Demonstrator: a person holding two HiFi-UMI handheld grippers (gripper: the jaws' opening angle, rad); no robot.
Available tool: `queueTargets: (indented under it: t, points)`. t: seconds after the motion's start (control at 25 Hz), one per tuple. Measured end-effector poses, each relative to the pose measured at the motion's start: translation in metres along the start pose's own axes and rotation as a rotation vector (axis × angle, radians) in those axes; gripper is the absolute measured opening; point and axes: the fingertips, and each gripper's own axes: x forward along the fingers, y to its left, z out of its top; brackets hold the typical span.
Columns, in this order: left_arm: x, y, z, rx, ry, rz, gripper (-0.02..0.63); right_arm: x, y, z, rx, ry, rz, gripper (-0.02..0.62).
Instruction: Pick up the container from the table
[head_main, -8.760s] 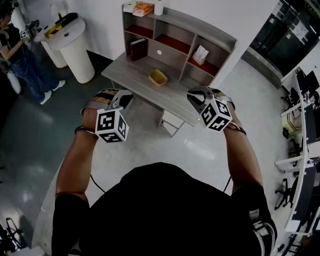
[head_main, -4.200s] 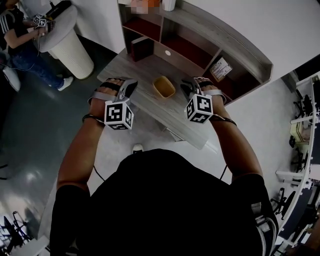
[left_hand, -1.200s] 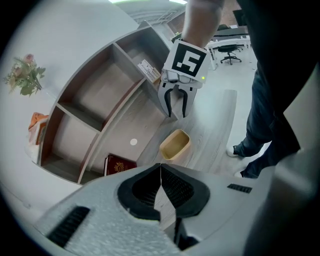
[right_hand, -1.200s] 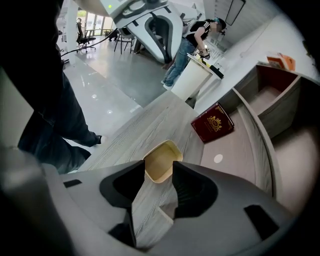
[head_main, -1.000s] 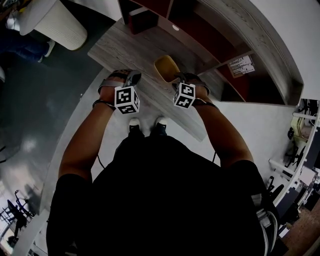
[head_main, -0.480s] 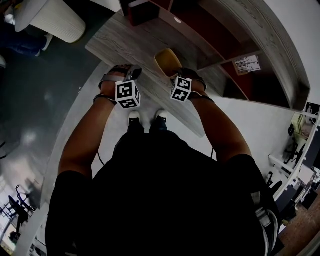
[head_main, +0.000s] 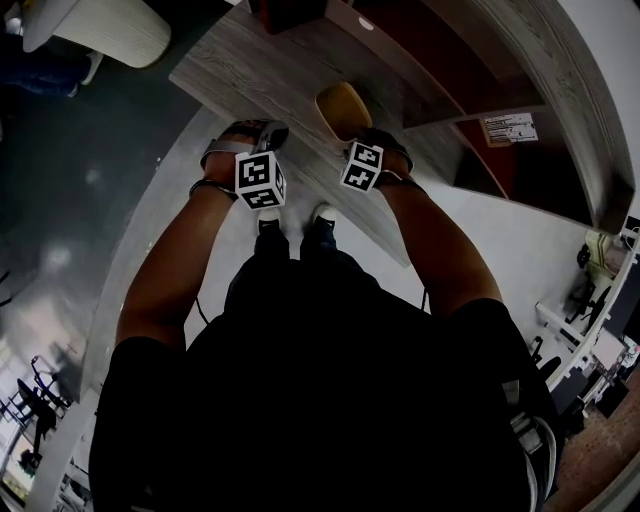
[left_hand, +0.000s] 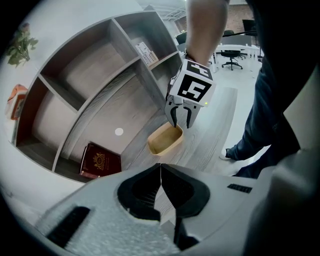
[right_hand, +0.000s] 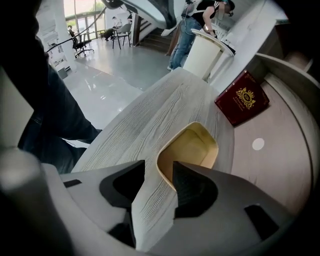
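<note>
A shallow yellow container (head_main: 342, 104) sits on the grey wooden desk (head_main: 250, 70), in front of the shelf unit. My right gripper (right_hand: 159, 176) is open and straddles the near rim of the container (right_hand: 192, 146): one jaw sits inside it, the other outside over the desk. The left gripper view shows the right gripper (left_hand: 181, 120) tipped down onto the container (left_hand: 164, 140). My left gripper (left_hand: 161, 172) is shut and empty. It hovers over the desk to the left of the container, a short way off.
A dark red book (right_hand: 242, 97) leans in the lower shelf compartment behind the container. The shelf unit (left_hand: 115, 75) rises along the back of the desk. A white round stand (right_hand: 205, 52) and a person (right_hand: 192, 20) are past the desk's far end.
The person has walked up to the desk and both grippers have come down over it. In the last second the right gripper edged forward onto the container's rim.
</note>
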Motion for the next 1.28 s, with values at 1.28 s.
queueTargets:
  t: [1.28]
  points:
    - [0.002,-0.014,-0.04,-0.102,0.031,-0.03,0.015,0.042,0.006,-0.007,-0.007,0.04,0.023,0.034]
